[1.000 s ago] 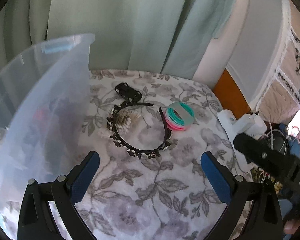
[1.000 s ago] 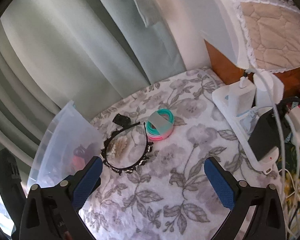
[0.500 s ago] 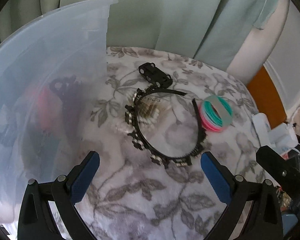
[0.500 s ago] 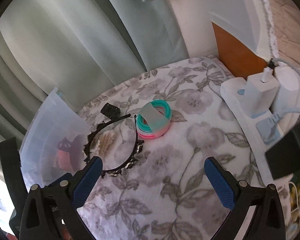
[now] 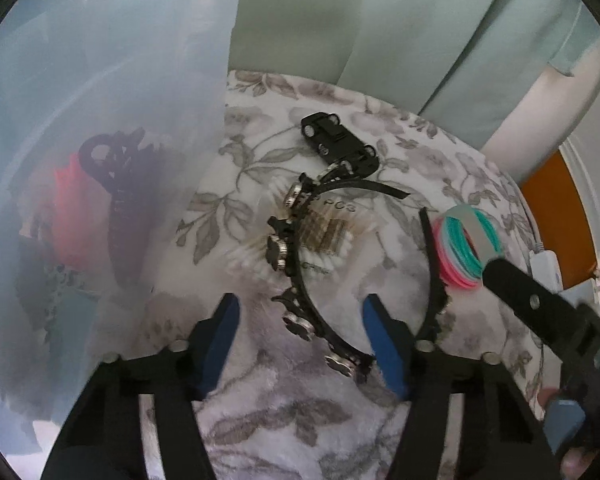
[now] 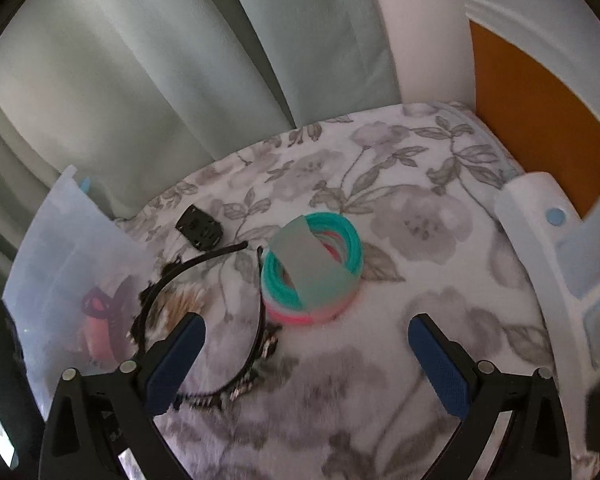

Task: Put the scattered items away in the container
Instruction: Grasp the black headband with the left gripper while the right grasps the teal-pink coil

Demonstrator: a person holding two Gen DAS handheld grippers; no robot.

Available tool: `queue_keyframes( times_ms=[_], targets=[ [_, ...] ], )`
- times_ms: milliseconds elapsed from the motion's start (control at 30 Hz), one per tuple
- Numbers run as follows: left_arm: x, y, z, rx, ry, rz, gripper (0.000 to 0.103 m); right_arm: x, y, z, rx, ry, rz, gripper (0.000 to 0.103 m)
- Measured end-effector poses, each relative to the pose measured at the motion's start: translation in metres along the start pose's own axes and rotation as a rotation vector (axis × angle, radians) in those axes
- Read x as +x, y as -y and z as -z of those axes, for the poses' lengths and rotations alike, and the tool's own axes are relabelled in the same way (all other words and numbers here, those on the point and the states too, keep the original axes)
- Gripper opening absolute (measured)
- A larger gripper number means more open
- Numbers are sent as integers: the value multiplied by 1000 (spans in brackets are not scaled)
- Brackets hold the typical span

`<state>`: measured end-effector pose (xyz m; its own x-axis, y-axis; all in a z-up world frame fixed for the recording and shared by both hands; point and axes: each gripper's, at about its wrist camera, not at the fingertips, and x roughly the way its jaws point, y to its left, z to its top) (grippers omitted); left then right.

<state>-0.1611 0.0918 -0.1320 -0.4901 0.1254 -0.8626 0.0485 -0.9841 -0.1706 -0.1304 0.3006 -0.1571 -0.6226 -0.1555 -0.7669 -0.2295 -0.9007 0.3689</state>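
Observation:
A black studded headband [image 5: 296,264] lies on the floral cloth over a pack of cotton swabs [image 5: 324,236]. My left gripper [image 5: 302,322] straddles its studded band. The jaws are closing and the pads are still clear of it. Beyond it lie a black toy car [image 5: 340,144] and a bundle of pink and teal hair ties [image 5: 464,252]. My right gripper [image 6: 306,336] hangs open just short of the hair ties [image 6: 312,276], with one arm of the headband [image 6: 258,320] between its fingers. The translucent container [image 5: 100,160] at the left holds a black claw clip and something red.
A white power strip with chargers [image 6: 540,240] runs along the cloth's right edge, beside an orange wooden board [image 6: 540,112]. Pale green curtains [image 6: 180,60] hang behind. The container wall [image 6: 60,256] stands close to the headband's left side.
Both grippers have dropped closer to the cloth. The left one has come over the headband and its jaws have narrowed around the band. The right one has neared the hair ties.

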Motion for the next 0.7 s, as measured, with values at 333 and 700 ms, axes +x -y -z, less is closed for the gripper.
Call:
queue_keyframes(
  times_ms=[333, 700],
  targets=[
    [16, 0, -4, 13, -3, -11, 41, 29, 4, -15, 1, 22, -2, 101],
    [20, 1, -9, 12, 22, -34, 28, 33, -2, -19, -42, 47, 20, 67]
  ],
)
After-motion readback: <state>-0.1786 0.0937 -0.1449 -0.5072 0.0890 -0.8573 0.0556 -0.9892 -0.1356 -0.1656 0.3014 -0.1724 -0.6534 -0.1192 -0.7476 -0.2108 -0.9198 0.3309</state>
